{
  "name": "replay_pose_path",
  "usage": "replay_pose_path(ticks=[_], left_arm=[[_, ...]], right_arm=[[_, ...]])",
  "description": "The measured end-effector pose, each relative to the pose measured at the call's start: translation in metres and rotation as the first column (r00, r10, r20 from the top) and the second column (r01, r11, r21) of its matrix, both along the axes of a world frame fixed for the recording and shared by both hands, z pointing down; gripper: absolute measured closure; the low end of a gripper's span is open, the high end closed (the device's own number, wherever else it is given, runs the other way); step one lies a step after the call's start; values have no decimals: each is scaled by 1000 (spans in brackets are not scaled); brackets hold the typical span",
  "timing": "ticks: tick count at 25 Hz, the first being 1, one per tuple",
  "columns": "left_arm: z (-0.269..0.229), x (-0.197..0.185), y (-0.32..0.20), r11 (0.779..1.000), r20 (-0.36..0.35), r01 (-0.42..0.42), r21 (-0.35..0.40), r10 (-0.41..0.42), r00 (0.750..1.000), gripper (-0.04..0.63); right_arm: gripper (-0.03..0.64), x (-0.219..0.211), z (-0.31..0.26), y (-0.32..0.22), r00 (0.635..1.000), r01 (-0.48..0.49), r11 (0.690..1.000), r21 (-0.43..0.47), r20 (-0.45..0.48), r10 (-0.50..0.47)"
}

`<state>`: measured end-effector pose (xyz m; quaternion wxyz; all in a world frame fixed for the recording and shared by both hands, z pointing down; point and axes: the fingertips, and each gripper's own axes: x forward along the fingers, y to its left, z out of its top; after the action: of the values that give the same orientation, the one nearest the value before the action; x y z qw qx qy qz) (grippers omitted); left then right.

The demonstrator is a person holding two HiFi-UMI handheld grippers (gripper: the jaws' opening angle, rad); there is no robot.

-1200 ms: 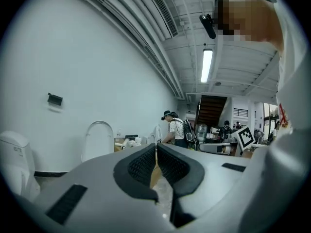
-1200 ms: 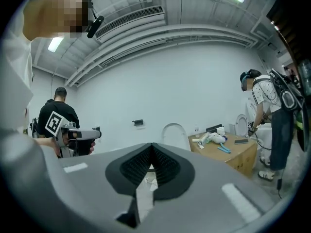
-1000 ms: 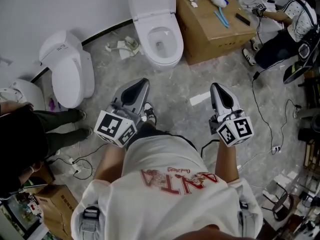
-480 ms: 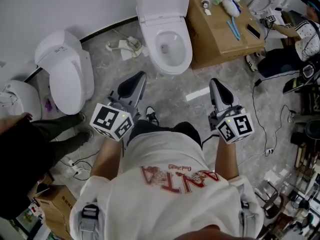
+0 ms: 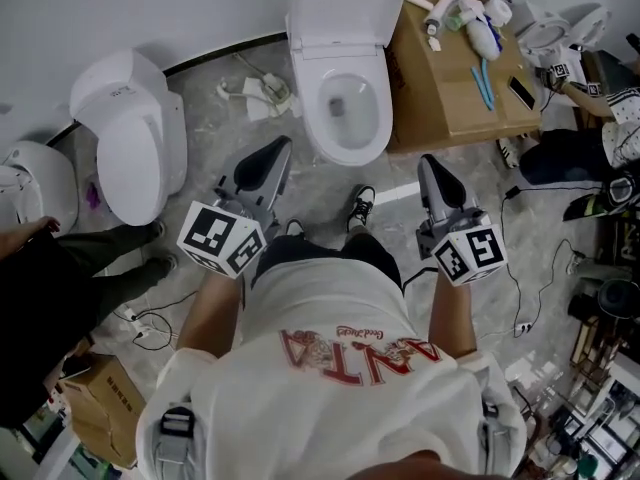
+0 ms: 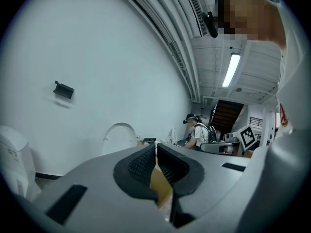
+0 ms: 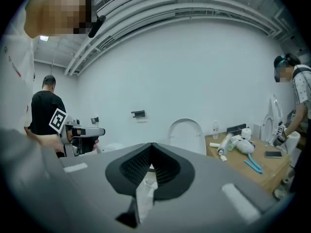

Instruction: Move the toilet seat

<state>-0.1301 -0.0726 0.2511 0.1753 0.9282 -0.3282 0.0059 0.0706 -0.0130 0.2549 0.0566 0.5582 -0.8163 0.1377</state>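
A white toilet (image 5: 346,118) stands against the wall at the top middle of the head view. Its lid (image 5: 347,6) is raised and the seat ring lies down around the bowl. My left gripper (image 5: 271,150) is shut and empty, a short way in front of the bowl and to its left. My right gripper (image 5: 432,164) is also shut and empty, just right of the bowl's front. The upright lid (image 7: 187,132) shows ahead in the right gripper view beyond the closed jaws of the right gripper (image 7: 151,145). In the left gripper view, the left gripper (image 6: 155,147) points at the wall and the lid (image 6: 119,134).
A second white toilet (image 5: 135,143) stands at the left. A cardboard box (image 5: 455,93) with bottles and tools sits right of the toilet. Cables trail over the floor. A person in black (image 5: 40,298) stands at the left and another person (image 5: 600,133) at the right.
The wearer has stepped toward the toilet, which now lies more central and closer between the two grippers. Both grippers stay shut and empty.
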Motion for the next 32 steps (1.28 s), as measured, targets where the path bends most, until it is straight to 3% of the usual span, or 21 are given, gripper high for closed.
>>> replay_pose_path(ticks=[4, 8, 15, 19, 26, 32], left_arm=[[-2, 30, -19, 999, 31, 48, 0, -48, 998, 577], [-3, 75, -38, 996, 23, 75, -52, -74, 997, 577], [22, 131, -69, 974, 24, 173, -143, -172, 985, 577], [51, 137, -80, 964, 39, 185, -191, -181, 983, 577], [122, 133, -90, 940, 42, 143, -311, -136, 990, 577], [215, 122, -94, 884, 106, 125, -450, -86, 991, 575]], right_arm=[[615, 32, 9, -32, 998, 46, 999, 0, 42, -46], [615, 79, 16, -67, 994, 73, 997, -2, 79, -73], [615, 149, 64, -104, 986, 113, 989, -97, 136, -100], [615, 156, 89, -117, 985, 124, 980, -155, 142, -102], [615, 134, 168, -122, 994, 110, 954, -278, 31, -105], [612, 126, 266, -115, 996, 57, 901, -430, -32, -78]])
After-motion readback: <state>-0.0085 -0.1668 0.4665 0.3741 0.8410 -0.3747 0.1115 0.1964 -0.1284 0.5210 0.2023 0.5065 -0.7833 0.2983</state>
